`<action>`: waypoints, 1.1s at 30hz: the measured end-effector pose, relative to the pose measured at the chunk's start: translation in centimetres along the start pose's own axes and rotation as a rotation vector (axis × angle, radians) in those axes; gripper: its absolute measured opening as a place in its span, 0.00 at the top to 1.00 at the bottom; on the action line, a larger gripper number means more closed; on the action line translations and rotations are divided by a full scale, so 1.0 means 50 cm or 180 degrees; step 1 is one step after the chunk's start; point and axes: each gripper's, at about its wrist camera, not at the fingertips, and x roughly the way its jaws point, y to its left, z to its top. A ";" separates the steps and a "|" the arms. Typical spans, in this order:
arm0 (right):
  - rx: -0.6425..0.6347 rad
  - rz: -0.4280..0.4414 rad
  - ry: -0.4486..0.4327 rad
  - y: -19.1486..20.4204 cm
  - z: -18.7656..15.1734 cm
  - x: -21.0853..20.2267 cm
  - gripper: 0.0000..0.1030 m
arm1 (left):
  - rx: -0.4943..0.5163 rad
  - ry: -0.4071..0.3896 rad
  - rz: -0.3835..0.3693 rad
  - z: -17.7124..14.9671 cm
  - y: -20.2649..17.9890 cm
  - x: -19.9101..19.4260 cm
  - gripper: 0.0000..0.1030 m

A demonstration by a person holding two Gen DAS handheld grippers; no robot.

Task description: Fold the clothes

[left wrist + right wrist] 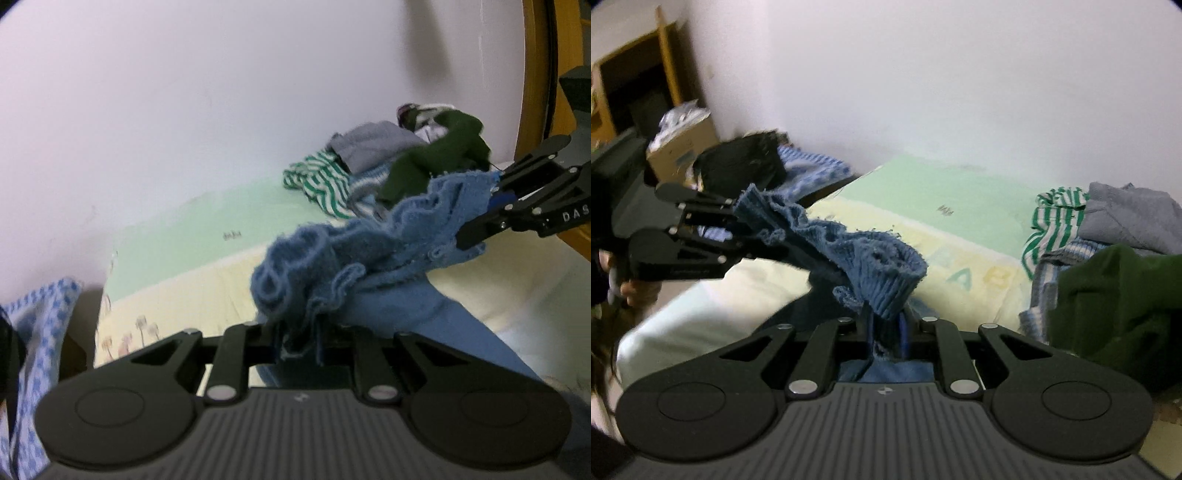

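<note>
1. While the blue knitted garment with a frayed, wavy edge [369,251] hangs in the air between both tools, no fold is visible in it; I judge the work on this piece barely begun.
2. Left gripper [295,343]: jaws clamped on one end of the garment, directly ahead of its fingers.
3. Right gripper [886,332]: jaws likewise clamped on the opposite end.
4. Beyond the right gripper, to its right, the heap of unfolded clothes [1108,258], striped, grey and dark green, lies on the pale green and yellow mattress [942,206], apparently still awaiting folding.
5. Garment condition: bunched, rumpled and slack, sagging between the grips above the mattress.
</note>
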 end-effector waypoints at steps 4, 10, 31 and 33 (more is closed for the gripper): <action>-0.0304 -0.0049 0.0088 0.042 -0.041 -0.011 0.87 | 0.0058 0.0111 -0.0019 -0.044 -0.037 -0.025 0.87; -0.0611 -0.0111 0.0282 0.088 -0.106 0.007 0.87 | 0.0242 0.0391 0.0044 -0.118 -0.089 -0.017 0.87; -0.1156 -0.0431 0.0316 0.168 -0.206 -0.002 0.87 | 0.0245 0.0397 0.0184 -0.167 -0.134 -0.079 0.94; -0.1152 -0.0418 0.0296 0.171 -0.206 -0.017 0.88 | 0.0251 0.0435 0.0156 -0.176 -0.141 -0.088 0.95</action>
